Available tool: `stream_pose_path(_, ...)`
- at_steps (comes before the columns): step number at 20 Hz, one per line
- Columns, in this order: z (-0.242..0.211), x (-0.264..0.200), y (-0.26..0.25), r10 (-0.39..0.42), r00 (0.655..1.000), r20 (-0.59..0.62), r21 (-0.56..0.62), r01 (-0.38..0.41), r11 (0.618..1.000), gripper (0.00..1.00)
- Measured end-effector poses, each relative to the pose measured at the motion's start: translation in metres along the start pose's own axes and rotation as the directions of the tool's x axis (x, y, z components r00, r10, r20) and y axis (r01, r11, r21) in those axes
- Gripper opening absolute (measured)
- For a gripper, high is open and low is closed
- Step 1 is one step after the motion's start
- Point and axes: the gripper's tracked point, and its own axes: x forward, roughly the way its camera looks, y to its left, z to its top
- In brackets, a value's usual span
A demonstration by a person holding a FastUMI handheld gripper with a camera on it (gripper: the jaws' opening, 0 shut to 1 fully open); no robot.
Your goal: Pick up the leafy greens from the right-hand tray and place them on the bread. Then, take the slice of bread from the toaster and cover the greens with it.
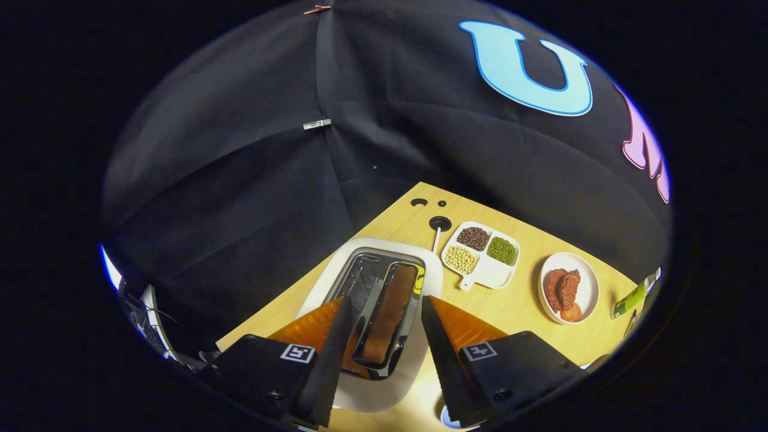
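Gripper [384,336] spread wide, above toaster [366,300] bread slice [387,318]

Black cloth booth wall [252,180]: dark fabric, creased, hung in panels meeting at a vertical seam; fills the space behind and beside the table.

Small silver metal clip [317,124]: fixed across the seam partway down.

Small reddish clip [317,9]: on the same seam, at its top.

Light wooden tabletop [510,303]: pale yellowish wood-grain surface, seen cornerwise, its far corner pointing toward the cloth wall.

Round black cable hole [440,223]: set in the tabletop near the far corner, a thin white cord running out of it.

Two smaller dark holes [419,202]: closer still to that corner.

Light: bright on the tabletop's near part, dim on the cloth.
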Motion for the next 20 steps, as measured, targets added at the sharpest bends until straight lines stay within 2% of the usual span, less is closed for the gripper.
stream_pose_path(6, -0.008, 0.010, -0.006, -0.063, 0.997, -0.052, -0.012, 0.063, 0.998, 0.33)
stream_pose_path(8, -0.009, 0.011, -0.003, -0.047, 0.997, -0.065, 0.000, 0.047, 0.999, 0.20)
stream_pose_path(11, 0.000, 0.003, -0.005, -0.035, 0.999, -0.042, 0.004, 0.036, 0.999, 0.15)
stream_pose_path(20, 0.053, -0.058, -0.025, -0.014, 0.997, 0.079, 0.057, 0.009, 0.998, 0.15)
